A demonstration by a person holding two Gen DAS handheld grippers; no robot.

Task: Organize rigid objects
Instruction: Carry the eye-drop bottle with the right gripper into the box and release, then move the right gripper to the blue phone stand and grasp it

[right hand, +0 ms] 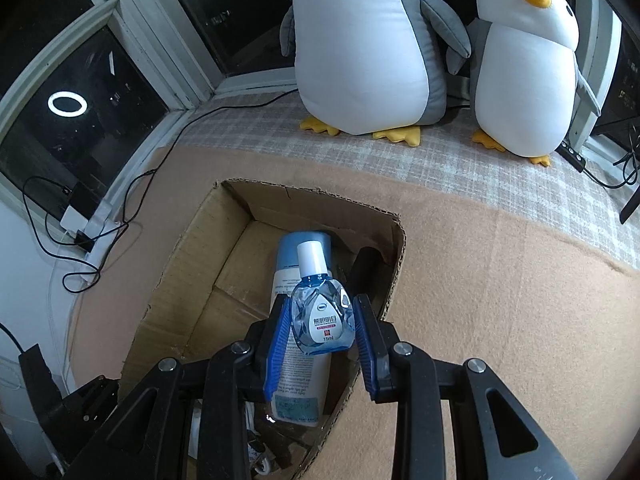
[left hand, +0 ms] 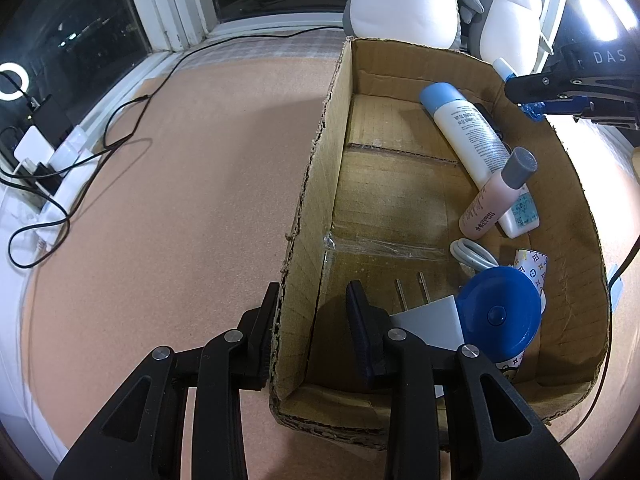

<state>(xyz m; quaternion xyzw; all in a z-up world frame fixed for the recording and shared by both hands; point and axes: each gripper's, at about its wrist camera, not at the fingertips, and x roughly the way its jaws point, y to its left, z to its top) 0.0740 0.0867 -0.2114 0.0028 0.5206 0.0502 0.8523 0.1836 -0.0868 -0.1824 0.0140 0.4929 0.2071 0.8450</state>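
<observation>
Two claws work one cardboard box (left hand: 316,184): the left claw (left hand: 312,320) is clamped shut on the box's near wall, one finger outside and one inside, pinning it to the felt-covered desk (left hand: 180,200). The right claw (right hand: 320,332) grips a small clear-blue eye-drop bottle (right hand: 323,320) by its broad flanks, white cap pointing away, and holds it above the open box, over a tall white bottle with a blue cap (right hand: 298,280) lying inside. In the left wrist view the box also holds a pink bottle with a grey cap (left hand: 496,196), a round blue lid (left hand: 496,312) and a coiled white cable (left hand: 472,256). The dropper looks light, stiff and smooth-walled; its rounded, tapering body could slide between the pads, so a hold across the widest part of the body, as here, seems safest. Thin plastic likely tolerates a short drop. Two plush penguins (right hand: 360,48) sit beyond on a checked cloth.
</observation>
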